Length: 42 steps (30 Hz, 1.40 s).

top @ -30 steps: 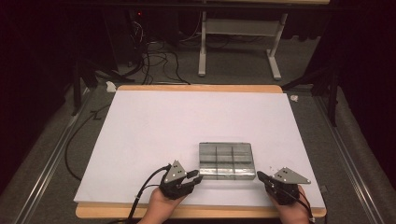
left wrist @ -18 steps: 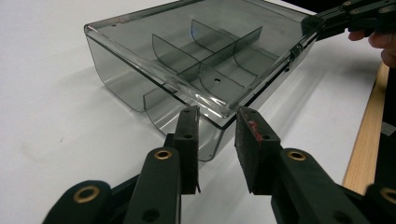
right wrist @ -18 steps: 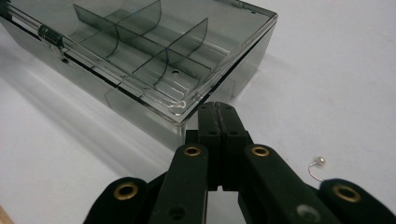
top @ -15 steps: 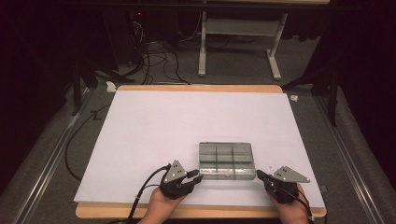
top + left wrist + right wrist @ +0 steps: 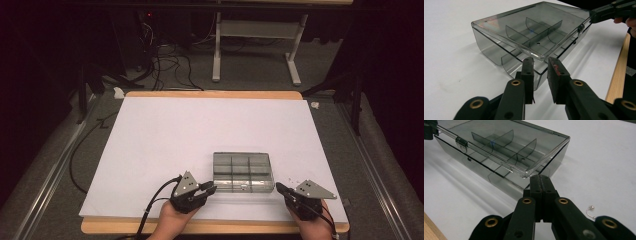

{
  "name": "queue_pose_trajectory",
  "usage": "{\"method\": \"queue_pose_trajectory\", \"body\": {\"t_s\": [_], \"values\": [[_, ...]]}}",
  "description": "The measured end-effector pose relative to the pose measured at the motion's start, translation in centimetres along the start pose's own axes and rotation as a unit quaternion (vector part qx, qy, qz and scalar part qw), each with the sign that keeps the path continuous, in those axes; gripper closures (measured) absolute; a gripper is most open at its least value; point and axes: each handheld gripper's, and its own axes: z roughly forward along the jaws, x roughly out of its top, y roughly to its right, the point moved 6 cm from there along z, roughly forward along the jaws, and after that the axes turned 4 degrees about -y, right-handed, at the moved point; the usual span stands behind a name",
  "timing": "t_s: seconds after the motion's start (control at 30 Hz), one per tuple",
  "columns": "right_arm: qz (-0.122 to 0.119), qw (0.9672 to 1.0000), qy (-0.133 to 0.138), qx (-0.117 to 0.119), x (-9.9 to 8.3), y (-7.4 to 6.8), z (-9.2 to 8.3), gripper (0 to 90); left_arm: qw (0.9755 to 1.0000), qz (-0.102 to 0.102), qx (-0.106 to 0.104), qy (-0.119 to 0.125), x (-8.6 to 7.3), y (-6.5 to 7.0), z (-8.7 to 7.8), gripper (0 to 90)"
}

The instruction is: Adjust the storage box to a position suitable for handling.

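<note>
A smoky clear plastic box (image 5: pixel 243 172) with inner dividers and a shut lid lies on the white sheet, near the front edge. My left gripper (image 5: pixel 210 190) sits at its near left corner. In the left gripper view the jaws (image 5: pixel 541 64) stand a little apart with the box's corner (image 5: pixel 534 53) just ahead in the gap. They have just been closing, and the pads do not press on it. My right gripper (image 5: pixel 279 187) is shut with nothing in it. Its tips (image 5: pixel 540 180) rest against the near right corner under the lid (image 5: pixel 506 147).
A small metal hook with a bead (image 5: pixel 591 211) lies on the sheet right of the right gripper. The wooden table edge (image 5: pixel 215 227) runs along the front. Behind the table stand a white frame (image 5: pixel 255 45) and cables (image 5: pixel 160 60) on the floor.
</note>
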Motion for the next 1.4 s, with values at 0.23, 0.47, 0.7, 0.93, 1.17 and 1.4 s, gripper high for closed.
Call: {"method": "queue_pose_trajectory", "body": {"t_s": [0.23, 0.47, 0.7, 0.93, 1.17, 1.4], "values": [[-0.003, 1.0, 0.007, 0.004, 0.3, -0.2, -0.2, 90.0, 1.0, -0.001, 0.001, 0.008, 0.3, 0.0, -0.2, 79.3], [-0.005, 0.9999, 0.012, 0.008, 0.6, -0.5, -0.3, 90.0, 0.9999, -0.001, 0.001, 0.013, 0.4, -0.1, -0.4, 81.2], [-0.004, 0.9998, 0.014, 0.013, 0.8, -0.7, -0.1, 90.0, 0.9999, -0.001, 0.001, 0.016, 0.5, -0.1, -0.4, 82.4], [-0.002, 0.9998, 0.016, 0.016, 0.9, -0.7, -0.1, 90.0, 0.9998, -0.002, 0.002, 0.017, 0.6, -0.2, -0.4, 84.0], [0.003, 0.9996, 0.019, 0.021, 1.2, -0.8, 0.1, 90.0, 0.9997, -0.004, 0.011, 0.021, 1.0, -0.7, -0.3, 86.2], [0.012, 0.9996, 0.014, 0.023, 1.7, -0.7, 0.5, 90.0, 0.9997, -0.002, 0.016, 0.017, 1.5, -1.0, 0.4, 86.6]]}}
